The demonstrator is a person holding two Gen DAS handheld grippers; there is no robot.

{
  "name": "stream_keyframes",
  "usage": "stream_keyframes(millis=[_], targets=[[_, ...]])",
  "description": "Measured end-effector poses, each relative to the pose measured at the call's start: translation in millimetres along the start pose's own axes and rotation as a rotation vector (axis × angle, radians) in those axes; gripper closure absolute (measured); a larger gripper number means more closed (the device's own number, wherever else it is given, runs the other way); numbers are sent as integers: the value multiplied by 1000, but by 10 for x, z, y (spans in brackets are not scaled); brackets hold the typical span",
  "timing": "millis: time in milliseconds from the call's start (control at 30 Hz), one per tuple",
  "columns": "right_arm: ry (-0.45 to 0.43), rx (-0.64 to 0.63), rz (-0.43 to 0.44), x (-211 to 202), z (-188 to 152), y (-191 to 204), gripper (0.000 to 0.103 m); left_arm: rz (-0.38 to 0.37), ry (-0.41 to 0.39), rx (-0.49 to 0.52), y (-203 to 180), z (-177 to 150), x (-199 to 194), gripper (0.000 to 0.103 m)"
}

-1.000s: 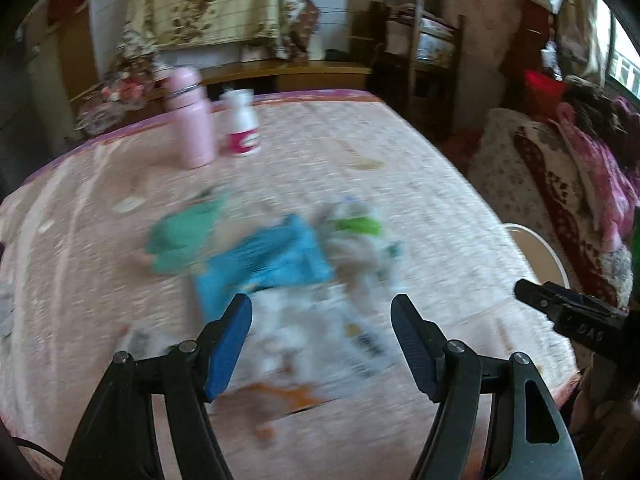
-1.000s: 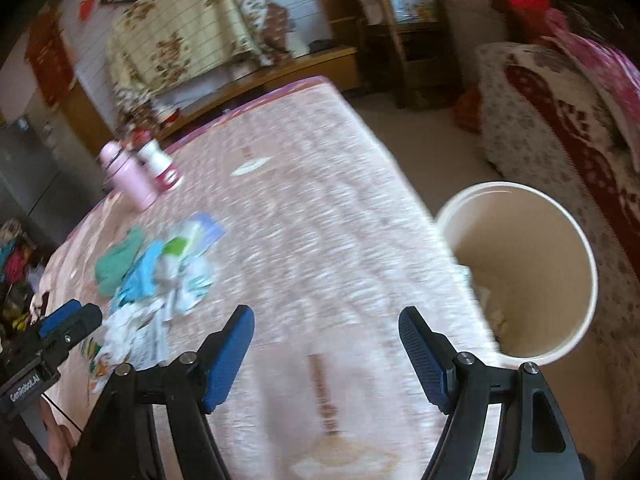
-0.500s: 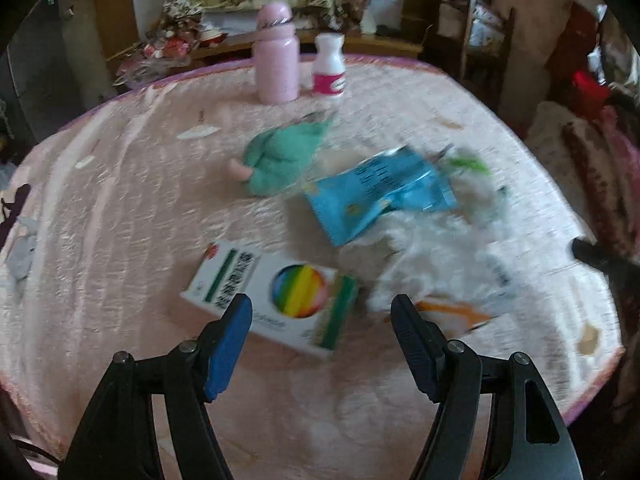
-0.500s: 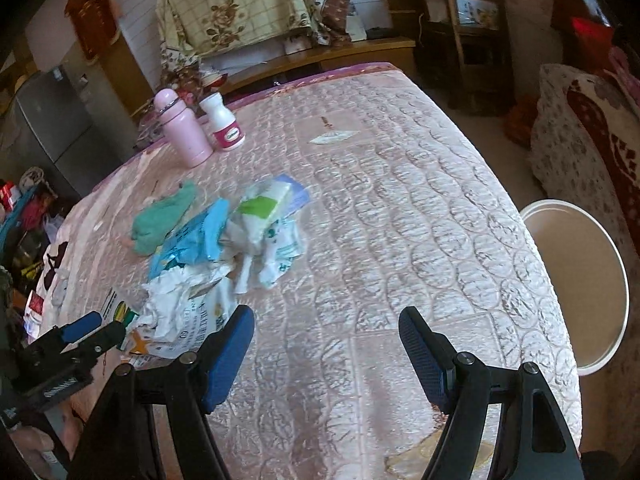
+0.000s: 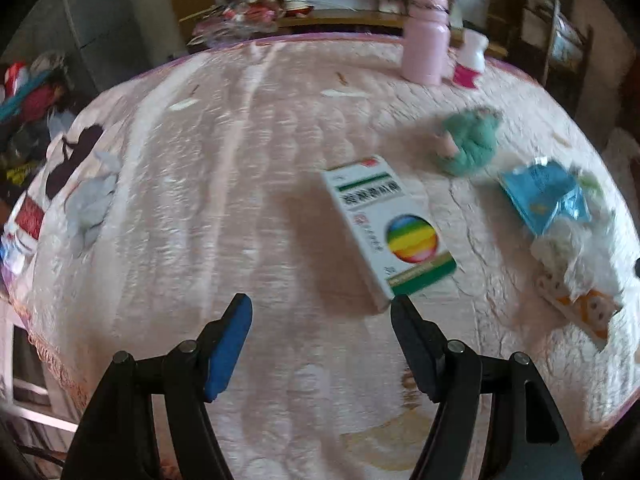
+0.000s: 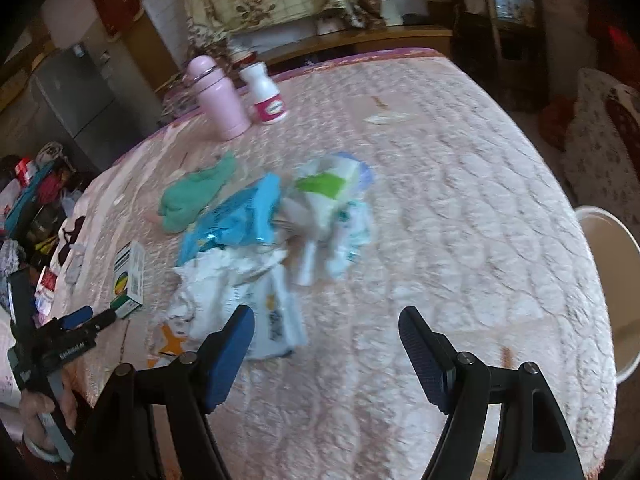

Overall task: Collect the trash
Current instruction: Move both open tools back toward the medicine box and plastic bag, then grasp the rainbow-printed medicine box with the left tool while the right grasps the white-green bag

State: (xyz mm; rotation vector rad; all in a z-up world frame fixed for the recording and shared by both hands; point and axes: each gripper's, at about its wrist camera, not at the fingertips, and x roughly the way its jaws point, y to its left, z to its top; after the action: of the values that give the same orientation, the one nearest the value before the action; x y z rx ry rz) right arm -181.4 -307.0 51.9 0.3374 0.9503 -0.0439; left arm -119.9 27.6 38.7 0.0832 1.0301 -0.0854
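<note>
Trash lies on a pink quilted table (image 5: pixel 224 184). A white box with a rainbow ball print (image 5: pixel 390 230) sits just beyond my open left gripper (image 5: pixel 320 312), whose right fingertip is near the box's near corner. A blue wrapper (image 5: pixel 544 196), crumpled white paper (image 5: pixel 576 264) and a green cloth (image 5: pixel 470 146) lie to the right. In the right wrist view the same pile of crumpled paper (image 6: pixel 236 280), blue wrapper (image 6: pixel 236 216) and a green-and-white packet (image 6: pixel 332 196) lies ahead and left of my open, empty right gripper (image 6: pixel 326 320). The left gripper (image 6: pixel 88 320) shows at the left, by the box (image 6: pixel 130 276).
A pink flask (image 6: pixel 220 100) and a white bottle (image 6: pixel 266 94) stand at the table's far side. A white bin (image 6: pixel 608 292) sits on the floor past the table's right edge. Clutter lies off the left edge (image 5: pixel 28 128). A sofa (image 6: pixel 604 136) is at the right.
The left gripper swung left and lower; the rainbow box came into view and now lies right ahead. The right gripper swung left from the bin toward the trash pile.
</note>
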Motion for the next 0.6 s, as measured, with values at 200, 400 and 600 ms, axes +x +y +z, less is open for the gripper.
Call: stream_keyframes(millis=[200, 400, 600], targets=[[-25, -18, -9, 105, 231, 82, 25, -80, -48, -80, 114, 108, -159, 27], [-25, 58, -69, 367, 590, -84, 25, -143, -31, -161, 7, 297, 85, 24], [52, 32, -82, 793, 923, 3, 25, -109, 8, -158, -177, 403, 387, 24]])
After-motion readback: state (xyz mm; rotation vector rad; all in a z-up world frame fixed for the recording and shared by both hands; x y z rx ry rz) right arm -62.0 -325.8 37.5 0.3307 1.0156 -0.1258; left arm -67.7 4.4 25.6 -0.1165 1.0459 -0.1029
